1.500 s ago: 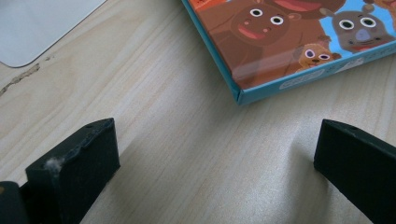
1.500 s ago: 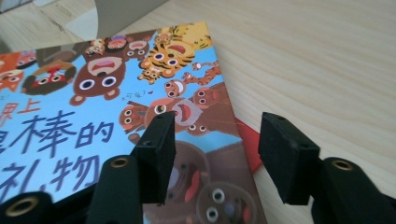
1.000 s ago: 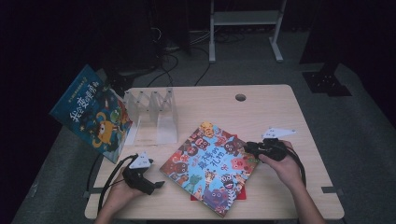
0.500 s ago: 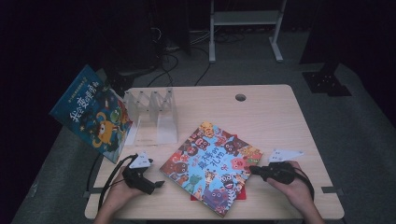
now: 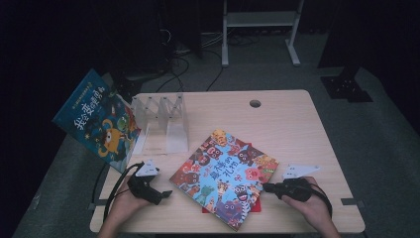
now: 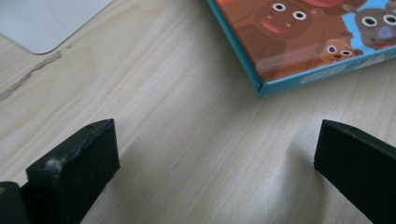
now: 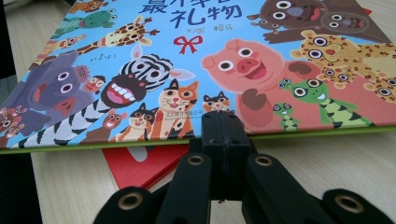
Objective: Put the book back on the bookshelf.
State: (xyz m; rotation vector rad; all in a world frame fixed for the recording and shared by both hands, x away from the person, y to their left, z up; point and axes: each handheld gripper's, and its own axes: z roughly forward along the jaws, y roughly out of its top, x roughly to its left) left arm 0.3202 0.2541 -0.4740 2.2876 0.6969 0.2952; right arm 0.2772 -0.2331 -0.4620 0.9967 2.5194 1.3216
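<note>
Picture book [image 5: 224,177] flat on surface [image 5: 277,124]. Right tool [image 5: 266,187] jaws together, tips at book's edge. Left tool [image 5: 166,193] jaws apart, just beside book's corner.

The left gripper [image 6: 215,158] has its 2 black jaws spread wide over the wooden table [image 6: 187,116]. Beyond them lies a corner of a picture book [image 6: 303,37], and a pale sheet [image 6: 46,18] at upper left.

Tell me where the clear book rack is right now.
In the high view the clear rack stands at the table's far left, between the leaning blue book and the animal picture book.
</note>
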